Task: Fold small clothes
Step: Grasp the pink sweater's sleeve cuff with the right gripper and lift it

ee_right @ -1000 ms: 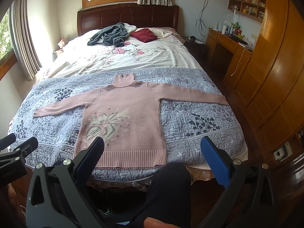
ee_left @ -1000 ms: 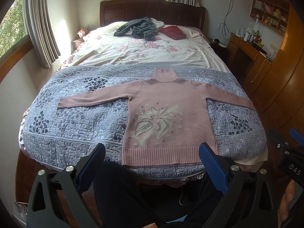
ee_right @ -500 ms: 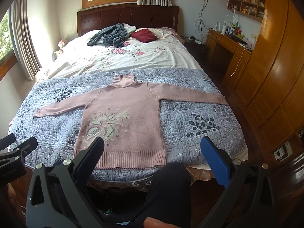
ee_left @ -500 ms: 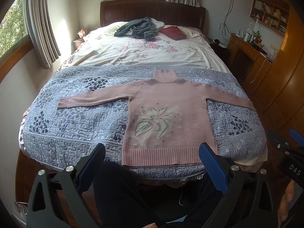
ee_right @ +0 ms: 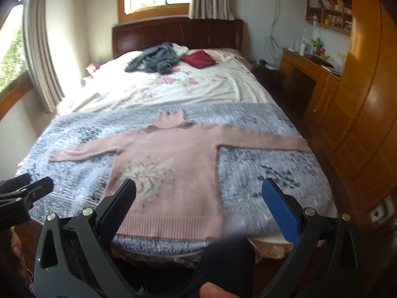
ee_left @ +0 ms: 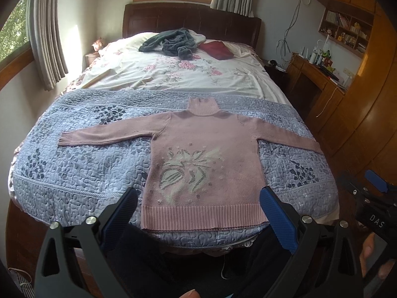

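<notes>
A pink turtleneck sweater [ee_left: 206,154] with a pale flower pattern lies flat, face up, on the blue-grey quilt [ee_left: 82,164], both sleeves stretched out sideways and its ribbed hem at the near edge of the bed. My left gripper [ee_left: 198,196] hangs open just short of that hem, nothing between its blue pads. In the right wrist view, which is blurred, the same sweater [ee_right: 173,164] fills the middle and my right gripper [ee_right: 198,191] stands open over its lower part. Each gripper shows at the edge of the other's view.
Near the dark headboard [ee_left: 191,19] lie a grey garment [ee_left: 171,42] and a dark red item [ee_left: 215,51] on the floral sheet. A wooden desk and cabinets [ee_left: 347,94] line the right wall. The person's dark trouser legs [ee_left: 139,255] stand against the foot of the bed.
Both grippers have moved forward toward the bed, the right one more and also tilted up, leaving its view blurred. The sweater has not moved.
</notes>
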A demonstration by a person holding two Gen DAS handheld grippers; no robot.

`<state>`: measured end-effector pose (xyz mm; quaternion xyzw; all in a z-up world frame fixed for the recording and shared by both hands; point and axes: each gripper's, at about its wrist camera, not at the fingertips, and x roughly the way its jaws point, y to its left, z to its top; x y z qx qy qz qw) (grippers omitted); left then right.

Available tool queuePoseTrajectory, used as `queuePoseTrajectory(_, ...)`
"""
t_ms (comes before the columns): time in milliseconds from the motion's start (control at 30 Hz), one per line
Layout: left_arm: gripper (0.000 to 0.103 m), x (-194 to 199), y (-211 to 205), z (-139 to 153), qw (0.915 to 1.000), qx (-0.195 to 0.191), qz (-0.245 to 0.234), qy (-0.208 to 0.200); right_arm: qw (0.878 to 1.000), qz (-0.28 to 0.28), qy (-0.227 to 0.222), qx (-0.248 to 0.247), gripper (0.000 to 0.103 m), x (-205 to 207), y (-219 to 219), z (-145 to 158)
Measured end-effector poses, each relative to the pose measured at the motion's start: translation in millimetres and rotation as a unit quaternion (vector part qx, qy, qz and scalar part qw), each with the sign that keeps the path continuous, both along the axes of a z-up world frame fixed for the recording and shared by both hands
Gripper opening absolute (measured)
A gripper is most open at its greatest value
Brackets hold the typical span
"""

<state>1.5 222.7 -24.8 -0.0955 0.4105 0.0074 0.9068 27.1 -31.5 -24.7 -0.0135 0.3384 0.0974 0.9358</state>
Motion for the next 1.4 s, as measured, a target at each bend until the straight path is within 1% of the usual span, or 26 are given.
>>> queuePoseTrajectory(33, 0.099, 6, 3, -7, 0.9996, -0.023, -0.01, -0.01, 1.0, 0.01, -0.007, 0.017, 0.1, 9, -10, -9)
queuePoseTrajectory(67, 0.099, 13, 6, -14, 0.9988, -0.044, -0.013, -0.017, 1.0, -0.001, 0.008, 0.016, 0.1, 23, -20, -22)
queuePoseTrajectory(100, 0.099, 21, 8, -21, 0.9985, -0.051, -0.006, -0.017, 0.999, -0.015, 0.031, 0.012, 0.1, 39, -31, -35)
queuePoseTrajectory(133, 0.099, 29, 9, -27, 0.999, -0.041, -0.001, -0.016, 0.998, -0.025, 0.051, 0.018, 0.1, 54, -43, -48)
queuePoseTrajectory(233, 0.099, 53, 1, -44, 0.9996, 0.016, -0.011, -0.018, 0.991, -0.065, 0.094, 0.071, 0.1, 96, -99, -87)
queuePoseTrajectory(267, 0.099, 61, 0, -50, 0.9996, 0.021, -0.009, -0.012, 0.986, -0.083, 0.114, 0.089, 0.1, 109, -119, -102)
queuePoseTrajectory(300, 0.099, 67, 0, -56, 0.9999, 0.011, -0.009, -0.008, 0.979, -0.106, 0.134, 0.113, 0.098, 122, -141, -117)
queuePoseTrajectory(333, 0.099, 73, 1, -61, 0.9999, -0.01, -0.009, -0.005, 0.969, -0.132, 0.153, 0.14, 0.092, 135, -165, -132)
queuePoseTrajectory(367, 0.099, 77, 3, -64, 0.9993, -0.037, -0.009, -0.004, 0.957, -0.154, 0.177, 0.172, 0.07, 149, -189, -148)
queuePoseTrajectory(400, 0.099, 80, 3, -67, 0.998, -0.062, -0.01, -0.004, 0.942, -0.174, 0.201, 0.206, 0.055, 162, -214, -165)
queuePoseTrajectory(433, 0.099, 83, 3, -70, 0.9965, -0.082, -0.012, -0.007, 0.927, -0.193, 0.215, 0.24, 0.052, 171, -236, -179)
queuePoseTrajectory(500, 0.099, 87, -4, -73, 0.9949, -0.097, -0.017, -0.02, 0.898, -0.223, 0.226, 0.305, 0.045, 189, -280, -202)
queuePoseTrajectory(533, 0.099, 90, -8, -74, 0.9947, -0.098, -0.019, -0.025, 0.885, -0.231, 0.223, 0.337, 0.044, 197, -300, -212)
queuePoseTrajectory(600, 0.099, 97, -16, -77, 0.9946, -0.097, -0.023, -0.032, 0.854, -0.253, 0.208, 0.404, 0.044, 214, -338, -231)
queuePoseTrajectory(733, 0.099, 118, -27, -88, 0.9932, -0.11, -0.033, -0.021, 0.784, -0.301, 0.169, 0.515, 0.044, 249, -408, -267)
queuePoseTrajectory(767, 0.099, 123, -29, -92, 0.9929, -0.113, -0.033, -0.016, 0.77, -0.309, 0.161, 0.535, 0.044, 259, -423, -275)
queuePoseTrajectory(800, 0.099, 127, -30, -96, 0.9923, -0.119, -0.033, -0.01, 0.757, -0.315, 0.151, 0.553, 0.042, 270, -437, -283)
queuePoseTrajectory(833, 0.099, 132, -31, -101, 0.9917, -0.124, -0.031, -0.005, 0.747, -0.321, 0.144, 0.564, 0.04, 280, -450, -290)
queuePoseTrajectory(867, 0.099, 135, -31, -107, 0.9913, -0.129, -0.028, 0.0, 0.74, -0.332, 0.138, 0.568, 0.04, 290, -461, -295)
queuePoseTrajectory(967, 0.099, 145, -32, -125, 0.9902, -0.138, -0.011, 0.019, 0.727, -0.357, 0.126, 0.573, 0.04, 318, -487, -311)
queuePoseTrajectory(1033, 0.099, 151, -31, -138, 0.989, -0.143, -0.002, 0.037, 0.721, -0.37, 0.123, 0.573, 0.04, 335, -498, -321)
queuePoseTrajectory(1133, 0.099, 162, -28, -154, 0.9884, -0.139, 0.0, 0.061, 0.721, -0.385, 0.128, 0.561, 0.04, 357, -509, -336)
queuePoseTrajectory(1233, 0.099, 174, -24, -163, 0.9869, -0.143, 0.003, 0.074, 0.723, -0.397, 0.138, 0.548, 0.04, 376, -510, -350)
queuePoseTrajectory(1267, 0.099, 177, -22, -165, 0.9865, -0.145, 0.006, 0.076, 0.724, -0.401, 0.141, 0.543, 0.039, 382, -511, -355)
queuePoseTrajectory(1333, 0.099, 183, -21, -169, 0.9857, -0.149, 0.01, 0.079, 0.726, -0.404, 0.14, 0.538, 0.033, 392, -512, -360)
queuePoseTrajectory(1400, 0.099, 187, -19, -174, 0.9842, -0.156, 0.012, 0.083, 0.731, -0.404, 0.141, 0.532, 0.032, 403, -515, -366)
